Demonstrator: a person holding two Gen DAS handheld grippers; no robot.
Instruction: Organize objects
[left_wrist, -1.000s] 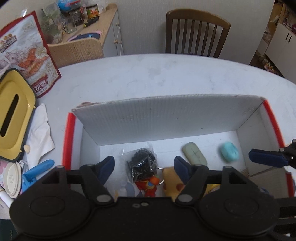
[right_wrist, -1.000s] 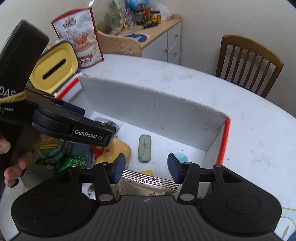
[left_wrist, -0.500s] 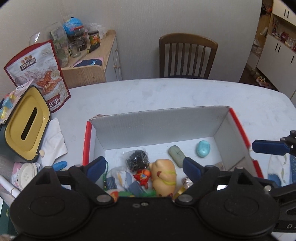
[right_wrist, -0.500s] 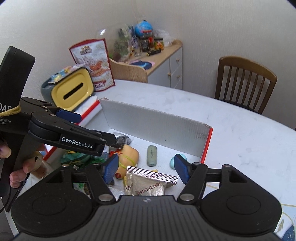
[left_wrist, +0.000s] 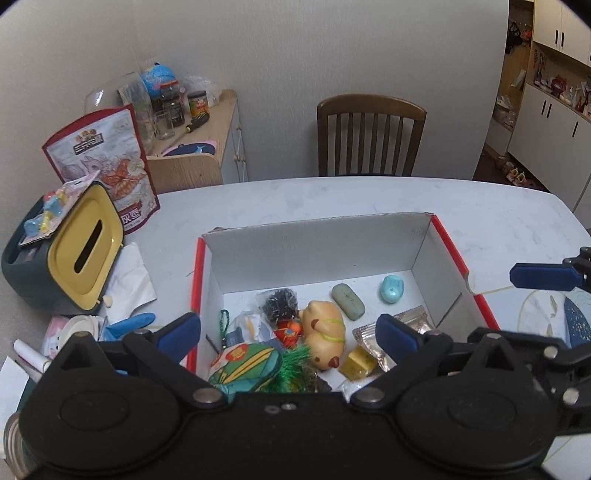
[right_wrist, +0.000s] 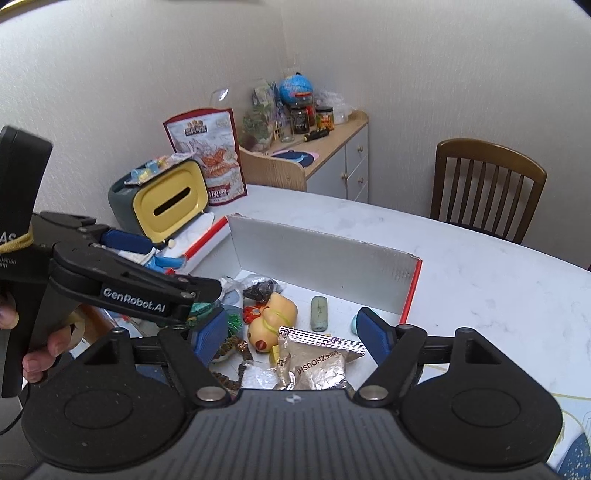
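Note:
A white cardboard box with red edges (left_wrist: 317, 251) (right_wrist: 325, 266) sits on the white table and holds several small items: a yellow pig toy (left_wrist: 325, 332) (right_wrist: 273, 317), a green bar (left_wrist: 348, 301) (right_wrist: 319, 308), a light blue oval (left_wrist: 392, 288), a silver foil packet (right_wrist: 317, 363) (left_wrist: 402, 325), a black bundle in plastic (left_wrist: 280, 304) and a green pouch (left_wrist: 245, 363). My left gripper (left_wrist: 288, 334) hovers open above the box's near left part, holding nothing. My right gripper (right_wrist: 295, 330) hangs open over the box's right part, also empty.
A yellow-lidded tissue box (left_wrist: 79, 247) (right_wrist: 170, 201), a red-and-white snack bag (left_wrist: 103, 166) (right_wrist: 207, 155), tissue paper (left_wrist: 127, 280) and small items lie left of the box. A wooden chair (left_wrist: 369, 136) (right_wrist: 487, 188) and a cluttered side cabinet (left_wrist: 199, 147) stand behind the table. A hand (right_wrist: 40, 354) holds the left gripper.
Both grippers have risen and pulled back from the box, so more of the box and room shows. Their jaws stand wider apart than a second ago.

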